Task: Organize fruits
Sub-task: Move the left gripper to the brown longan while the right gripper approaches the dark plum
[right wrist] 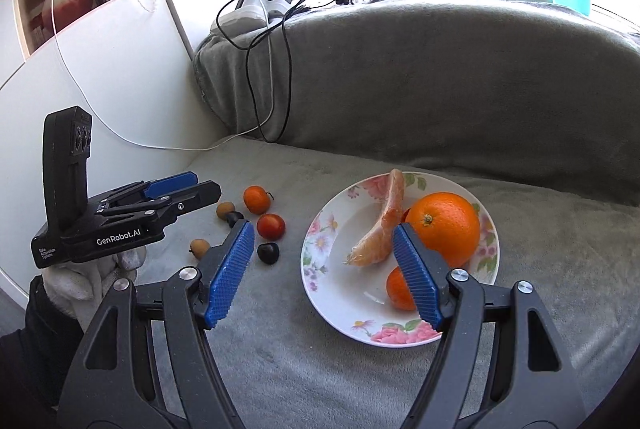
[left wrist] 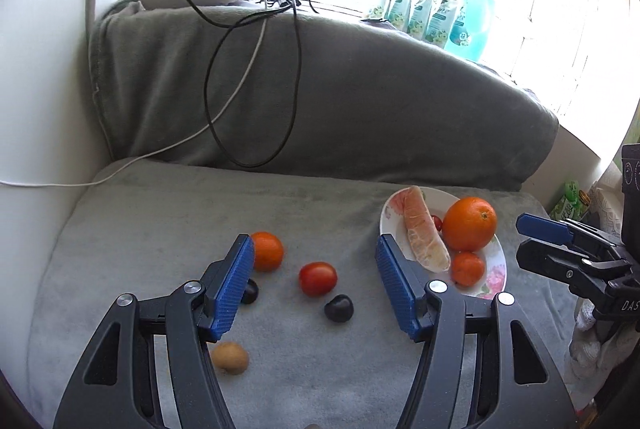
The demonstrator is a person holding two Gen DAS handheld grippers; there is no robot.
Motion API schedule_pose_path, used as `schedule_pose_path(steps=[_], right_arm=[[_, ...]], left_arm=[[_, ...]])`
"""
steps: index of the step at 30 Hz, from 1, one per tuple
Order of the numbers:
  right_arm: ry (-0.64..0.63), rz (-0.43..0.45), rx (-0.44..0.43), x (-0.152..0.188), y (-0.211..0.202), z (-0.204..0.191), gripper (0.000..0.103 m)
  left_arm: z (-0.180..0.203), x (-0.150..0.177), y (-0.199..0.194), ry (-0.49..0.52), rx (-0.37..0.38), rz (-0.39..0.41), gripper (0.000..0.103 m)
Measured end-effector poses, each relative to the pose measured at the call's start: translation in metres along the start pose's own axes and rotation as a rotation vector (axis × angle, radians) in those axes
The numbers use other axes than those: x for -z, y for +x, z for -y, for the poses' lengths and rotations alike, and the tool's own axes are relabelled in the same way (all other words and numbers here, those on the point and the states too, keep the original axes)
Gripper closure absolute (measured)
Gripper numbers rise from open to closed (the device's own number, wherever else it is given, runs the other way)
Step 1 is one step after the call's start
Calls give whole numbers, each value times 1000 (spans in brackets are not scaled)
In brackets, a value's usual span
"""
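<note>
In the left wrist view the left gripper [left wrist: 316, 287] fills the bottom of the frame, its blue fingers [left wrist: 236, 283] spread apart and holding nothing; between them, on the grey sofa cushion [left wrist: 160, 229], lie a red tomato [left wrist: 318, 279] and below it a dark plum [left wrist: 339, 307]. A small mandarin [left wrist: 267, 251] sits just beside the left finger's tip, a second dark fruit [left wrist: 250, 291] is half hidden behind that finger, and a brown kiwi [left wrist: 230, 357] lies lower left. The flowered plate [left wrist: 494, 281] is at centre right, carrying a large orange [left wrist: 469, 223], a peeled pomelo wedge [left wrist: 424, 235] and a little tangerine [left wrist: 467, 268]. The right gripper [left wrist: 560, 249] enters from the right edge. In the right wrist view the right gripper [right wrist: 324, 273] is nearest, fingers [right wrist: 230, 271] released and empty, hovering over the plate's near rim [right wrist: 352, 325]; the loose fruits sit left of centre, below the left gripper's tips. The step in hand seems to be picking up a loose fruit for the plate. To do it well, I would centre the left fingers on the tomato, come down until both pads bracket its widest part, clench gently since it bruises and may roll on the soft cushion, and set it in the bare left part of the plate, clear of the orange
</note>
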State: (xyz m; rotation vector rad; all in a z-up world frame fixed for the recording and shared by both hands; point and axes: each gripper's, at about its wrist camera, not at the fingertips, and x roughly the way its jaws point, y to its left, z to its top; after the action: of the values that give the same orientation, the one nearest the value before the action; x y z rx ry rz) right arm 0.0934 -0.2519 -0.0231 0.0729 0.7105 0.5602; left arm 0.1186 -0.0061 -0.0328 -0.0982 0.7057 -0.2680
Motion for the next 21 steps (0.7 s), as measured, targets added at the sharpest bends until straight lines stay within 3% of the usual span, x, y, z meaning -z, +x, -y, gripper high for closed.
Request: schedule_pose_path(steps=[4,9,11,14,21], right_arm=[[-43,-29,-27,4,13,-21,28],[-116,-69,-35,9,33,-49,31],[-132,-90,-34,12,43,-57,39],[-148,-117,-34,15,56,-66,42],[-202,-172,7,24,86,-79,55]], left_arm=[[-25,3,2,-24,-27,-14,41],[-50,11,7,-78,-22,-42,50],[-57,14,12,-94,-15,-59,57],[-67,19,20,-120,-6,-83,61],[-80,27,31,-160,11,-110,63]])
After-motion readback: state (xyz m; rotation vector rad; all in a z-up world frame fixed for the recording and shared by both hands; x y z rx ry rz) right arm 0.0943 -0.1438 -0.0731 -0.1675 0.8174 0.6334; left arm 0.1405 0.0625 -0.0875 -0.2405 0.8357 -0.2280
